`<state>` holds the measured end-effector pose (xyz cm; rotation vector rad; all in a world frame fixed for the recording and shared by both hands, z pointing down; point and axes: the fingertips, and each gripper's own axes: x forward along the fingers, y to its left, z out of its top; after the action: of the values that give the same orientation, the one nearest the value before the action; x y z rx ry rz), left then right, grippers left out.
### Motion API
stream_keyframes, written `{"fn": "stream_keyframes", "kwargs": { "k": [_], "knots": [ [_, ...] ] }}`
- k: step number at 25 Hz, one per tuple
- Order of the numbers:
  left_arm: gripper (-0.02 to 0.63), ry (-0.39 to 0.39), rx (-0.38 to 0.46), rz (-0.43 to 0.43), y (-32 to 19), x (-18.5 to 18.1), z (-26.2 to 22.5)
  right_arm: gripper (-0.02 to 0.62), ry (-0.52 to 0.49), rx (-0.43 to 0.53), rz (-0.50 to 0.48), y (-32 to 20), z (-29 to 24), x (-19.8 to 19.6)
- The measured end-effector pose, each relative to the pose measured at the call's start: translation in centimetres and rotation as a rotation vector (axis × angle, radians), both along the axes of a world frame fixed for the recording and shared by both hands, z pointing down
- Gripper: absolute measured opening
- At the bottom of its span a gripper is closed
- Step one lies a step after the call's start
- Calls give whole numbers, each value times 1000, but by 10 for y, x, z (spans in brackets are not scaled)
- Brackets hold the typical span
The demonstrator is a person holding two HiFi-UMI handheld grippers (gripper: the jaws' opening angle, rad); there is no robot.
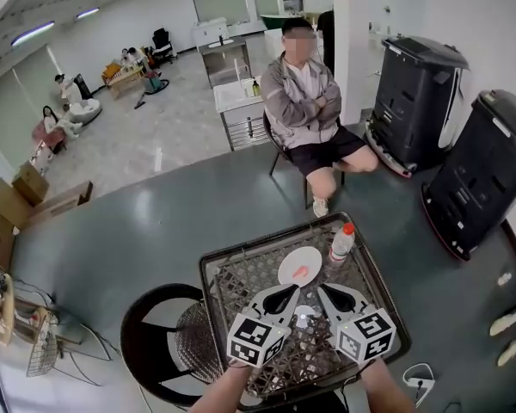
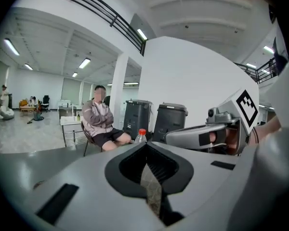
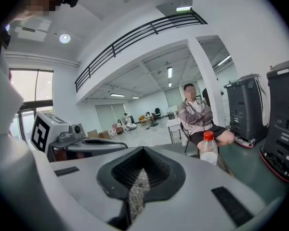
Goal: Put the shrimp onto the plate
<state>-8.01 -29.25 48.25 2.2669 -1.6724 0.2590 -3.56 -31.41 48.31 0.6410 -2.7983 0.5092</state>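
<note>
In the head view a white plate (image 1: 299, 263) sits at the far middle of the metal mesh table (image 1: 241, 275). A small orange shrimp (image 1: 300, 272) lies on it. My left gripper (image 1: 289, 291) and right gripper (image 1: 320, 291) hover side by side over the table's near half, just short of the plate, tips angled toward each other. Both are shut with nothing between the jaws. In the left gripper view my left gripper (image 2: 145, 146) shows closed jaws with only mesh behind them; the right gripper view shows the same for my right gripper (image 3: 143, 151). Neither gripper view shows the plate or the shrimp.
A clear bottle with a red cap (image 1: 341, 243) stands at the plate's right, also the bottle (image 3: 208, 148). A small white round object (image 1: 303, 317) lies between the grippers. A person (image 1: 312, 110) sits beyond the table. Two black machines (image 1: 486, 170) stand right, a round black stool (image 1: 159, 338) left.
</note>
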Motion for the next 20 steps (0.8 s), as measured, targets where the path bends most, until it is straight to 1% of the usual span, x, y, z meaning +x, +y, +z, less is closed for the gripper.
{"fn": "stream_keyframes", "kwargs": {
  "k": [5, 8, 14, 20],
  "knots": [
    [9, 48, 46, 13, 28, 0, -26, 5, -23, 31, -13, 24, -21, -9],
    [9, 61, 65, 27, 33, 3, -36, 5, -38, 53, -12, 27, -36, -9],
    [9, 109, 83, 48, 42, 6, -46, 5, -53, 64, 1, 35, -45, -9],
    [9, 122, 94, 61, 43, 6, -55, 5, -59, 65, 16, 40, -48, -6]
  ]
}}
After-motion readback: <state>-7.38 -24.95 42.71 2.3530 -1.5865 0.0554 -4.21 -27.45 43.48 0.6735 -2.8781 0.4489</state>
